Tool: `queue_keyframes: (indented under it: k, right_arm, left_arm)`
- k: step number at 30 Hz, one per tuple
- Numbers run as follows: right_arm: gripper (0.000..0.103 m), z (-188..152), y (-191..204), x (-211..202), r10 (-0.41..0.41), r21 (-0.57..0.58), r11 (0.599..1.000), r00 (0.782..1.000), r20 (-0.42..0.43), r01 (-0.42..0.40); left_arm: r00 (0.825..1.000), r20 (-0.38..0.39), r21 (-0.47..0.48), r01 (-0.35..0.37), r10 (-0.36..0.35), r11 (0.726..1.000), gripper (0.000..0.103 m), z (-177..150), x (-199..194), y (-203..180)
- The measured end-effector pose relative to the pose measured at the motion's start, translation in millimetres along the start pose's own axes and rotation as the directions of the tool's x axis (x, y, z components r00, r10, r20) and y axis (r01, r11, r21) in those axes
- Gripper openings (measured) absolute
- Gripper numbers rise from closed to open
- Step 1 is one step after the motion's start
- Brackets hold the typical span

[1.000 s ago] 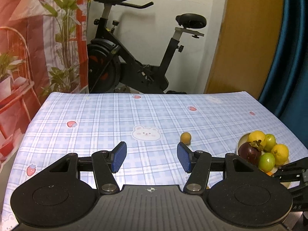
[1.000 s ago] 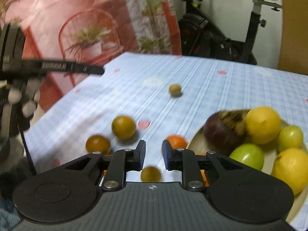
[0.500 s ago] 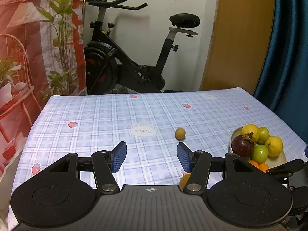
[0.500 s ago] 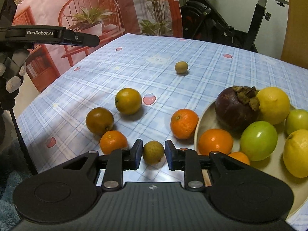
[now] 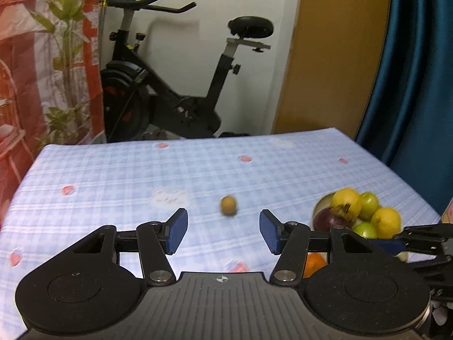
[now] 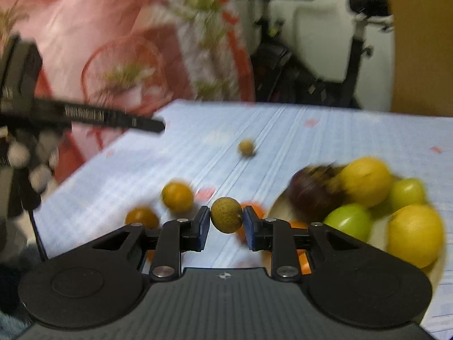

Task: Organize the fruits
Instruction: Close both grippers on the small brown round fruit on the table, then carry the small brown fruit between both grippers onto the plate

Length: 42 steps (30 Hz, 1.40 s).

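Observation:
My right gripper [image 6: 226, 223] is shut on a small speckled brown-green fruit [image 6: 226, 214], held just above the cloth beside the plate [image 6: 277, 205]. The plate holds a dark mangosteen [image 6: 311, 192], two lemons [image 6: 365, 180] and two green fruits [image 6: 348, 221]. Two oranges [image 6: 177, 197] lie loose on the cloth to the left, and another orange [image 6: 256, 212] is partly hidden behind the right pad. My left gripper [image 5: 223, 231] hangs open over the cloth with nothing between its blue pads. A second small fruit [image 5: 228, 205] lies on the cloth just beyond them.
The table wears a blue checked cloth [image 5: 113, 175] with strawberry prints. An exercise bike [image 5: 181, 96] stands behind its far edge, a red plant-print curtain [image 5: 42, 56] on the left and a blue curtain [image 5: 419, 85] on the right. The plate [image 5: 318, 206] sits near the right edge.
The small fruit lay on the cloth between the right jaws half a second ago; now the pads grip it and it is lifted. The left gripper has shifted sideways, still open.

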State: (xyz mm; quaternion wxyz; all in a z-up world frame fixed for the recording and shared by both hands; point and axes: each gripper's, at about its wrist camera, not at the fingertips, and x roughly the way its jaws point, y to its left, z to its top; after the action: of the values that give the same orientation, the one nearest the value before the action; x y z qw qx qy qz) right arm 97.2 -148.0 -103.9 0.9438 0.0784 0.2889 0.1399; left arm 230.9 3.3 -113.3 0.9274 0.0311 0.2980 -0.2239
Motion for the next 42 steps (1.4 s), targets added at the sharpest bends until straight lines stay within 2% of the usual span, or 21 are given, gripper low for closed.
queue_keyframes:
  k: [2,6,7,10,12,17,26,31,38,42]
  right_arm:
    - [0.028,3.3,-8.9,-10.7,-0.032,0.018,0.999,0.998,0.054,0.031]
    - [0.028,8.9,-25.2,-28.7,-0.093,0.033,0.995,0.988,0.126,0.089]
    - [0.028,9.7,-29.0,-31.9,-0.108,0.035,0.994,0.985,0.138,0.104]
    - [0.028,8.7,-41.4,-39.0,-0.135,0.061,0.99,0.979,0.154,0.127]
    - [0.028,6.2,-48.9,-40.9,-0.148,0.077,0.988,0.977,0.154,0.137]
    - [0.028,-2.0,-65.1,-46.1,-0.172,0.113,0.981,0.974,0.146,0.156]
    - [0.028,-6.8,-74.1,-48.2,-0.176,0.148,0.977,0.974,0.142,0.155]
    - [0.028,-7.7,-74.1,-48.6,-0.178,0.156,0.975,0.974,0.14,0.156]
    - [0.028,-7.8,-73.0,-49.8,-0.186,0.157,0.974,0.973,0.135,0.164]
    - [0.028,-12.7,-77.0,-52.0,-0.2,0.155,0.971,0.971,0.128,0.179]
  left_arm:
    - [1.0,-0.003,0.034,0.013,-0.013,0.999,0.053,4.8,13.4,-7.3]
    - [1.0,-0.019,0.095,0.007,-0.005,0.995,0.048,10.8,48.9,-19.1]
    - [0.999,-0.032,0.096,0.003,0.0,0.995,0.042,11.7,60.1,-20.3]
    - [0.998,-0.066,0.073,-0.015,0.02,0.997,0.035,9.6,90.6,-21.7]
    - [0.995,-0.086,0.056,-0.036,0.041,0.998,0.034,7.9,106.9,-20.2]
    - [0.991,-0.108,0.008,-0.073,0.073,0.997,0.029,11.6,128.1,-13.3]
    - [0.981,-0.176,0.005,-0.083,0.082,0.997,0.026,15.1,141.7,-6.0]
    - [0.982,-0.174,0.02,-0.077,0.08,0.997,0.026,14.7,139.6,-6.5]
    - [0.988,-0.136,0.038,-0.07,0.074,0.997,0.026,16.6,122.4,-14.0]
    - [0.994,-0.095,0.085,-0.044,0.052,0.995,0.026,18.9,95.1,-29.5]
